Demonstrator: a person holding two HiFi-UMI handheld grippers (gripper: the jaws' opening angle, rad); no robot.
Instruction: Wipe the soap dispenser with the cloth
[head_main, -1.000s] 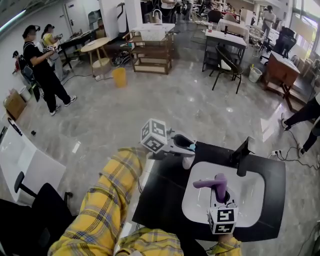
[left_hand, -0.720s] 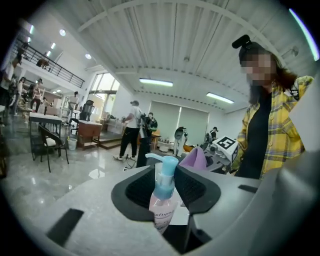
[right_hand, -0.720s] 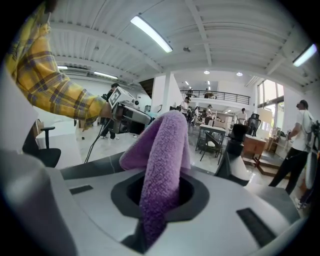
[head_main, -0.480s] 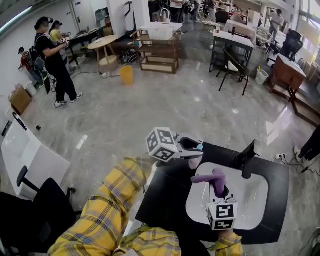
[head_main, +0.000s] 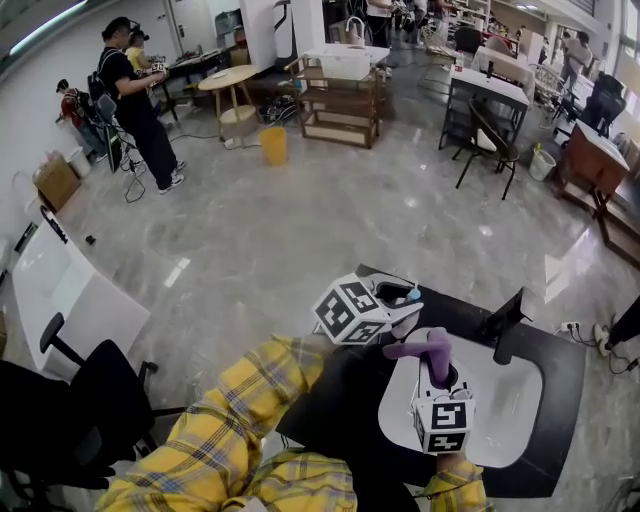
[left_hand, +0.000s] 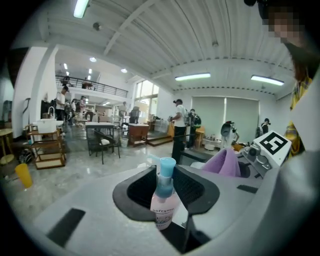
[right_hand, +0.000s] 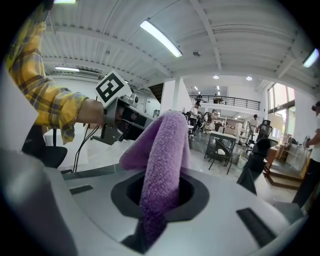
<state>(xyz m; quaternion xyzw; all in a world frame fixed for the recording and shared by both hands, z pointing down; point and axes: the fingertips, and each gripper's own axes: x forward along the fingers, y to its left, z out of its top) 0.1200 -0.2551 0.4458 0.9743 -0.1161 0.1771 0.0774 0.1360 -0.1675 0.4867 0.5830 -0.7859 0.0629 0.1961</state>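
My left gripper (head_main: 402, 306) holds the soap dispenser (head_main: 407, 299), a pale pink bottle with a blue pump, in the air over the left edge of the black counter (head_main: 330, 410). In the left gripper view the soap dispenser (left_hand: 163, 206) stands upright between the jaws, which have just been closing on it. My right gripper (head_main: 438, 376) is shut on a purple cloth (head_main: 424, 351) over the white sink basin (head_main: 510, 405). The cloth's top lies just below and right of the bottle. In the right gripper view the cloth (right_hand: 164, 150) rises from the jaws and hides what lies behind it.
A black faucet (head_main: 505, 326) stands at the basin's far rim. A black office chair (head_main: 95, 400) and a white desk (head_main: 55, 290) are at my left. Far back are people (head_main: 140, 100), a yellow bin (head_main: 272, 146), a wooden shelf (head_main: 340, 105) and tables.
The left gripper has turned in place with the bottle. The right gripper has carried the cloth up and closer to the bottle. The head view has shifted.
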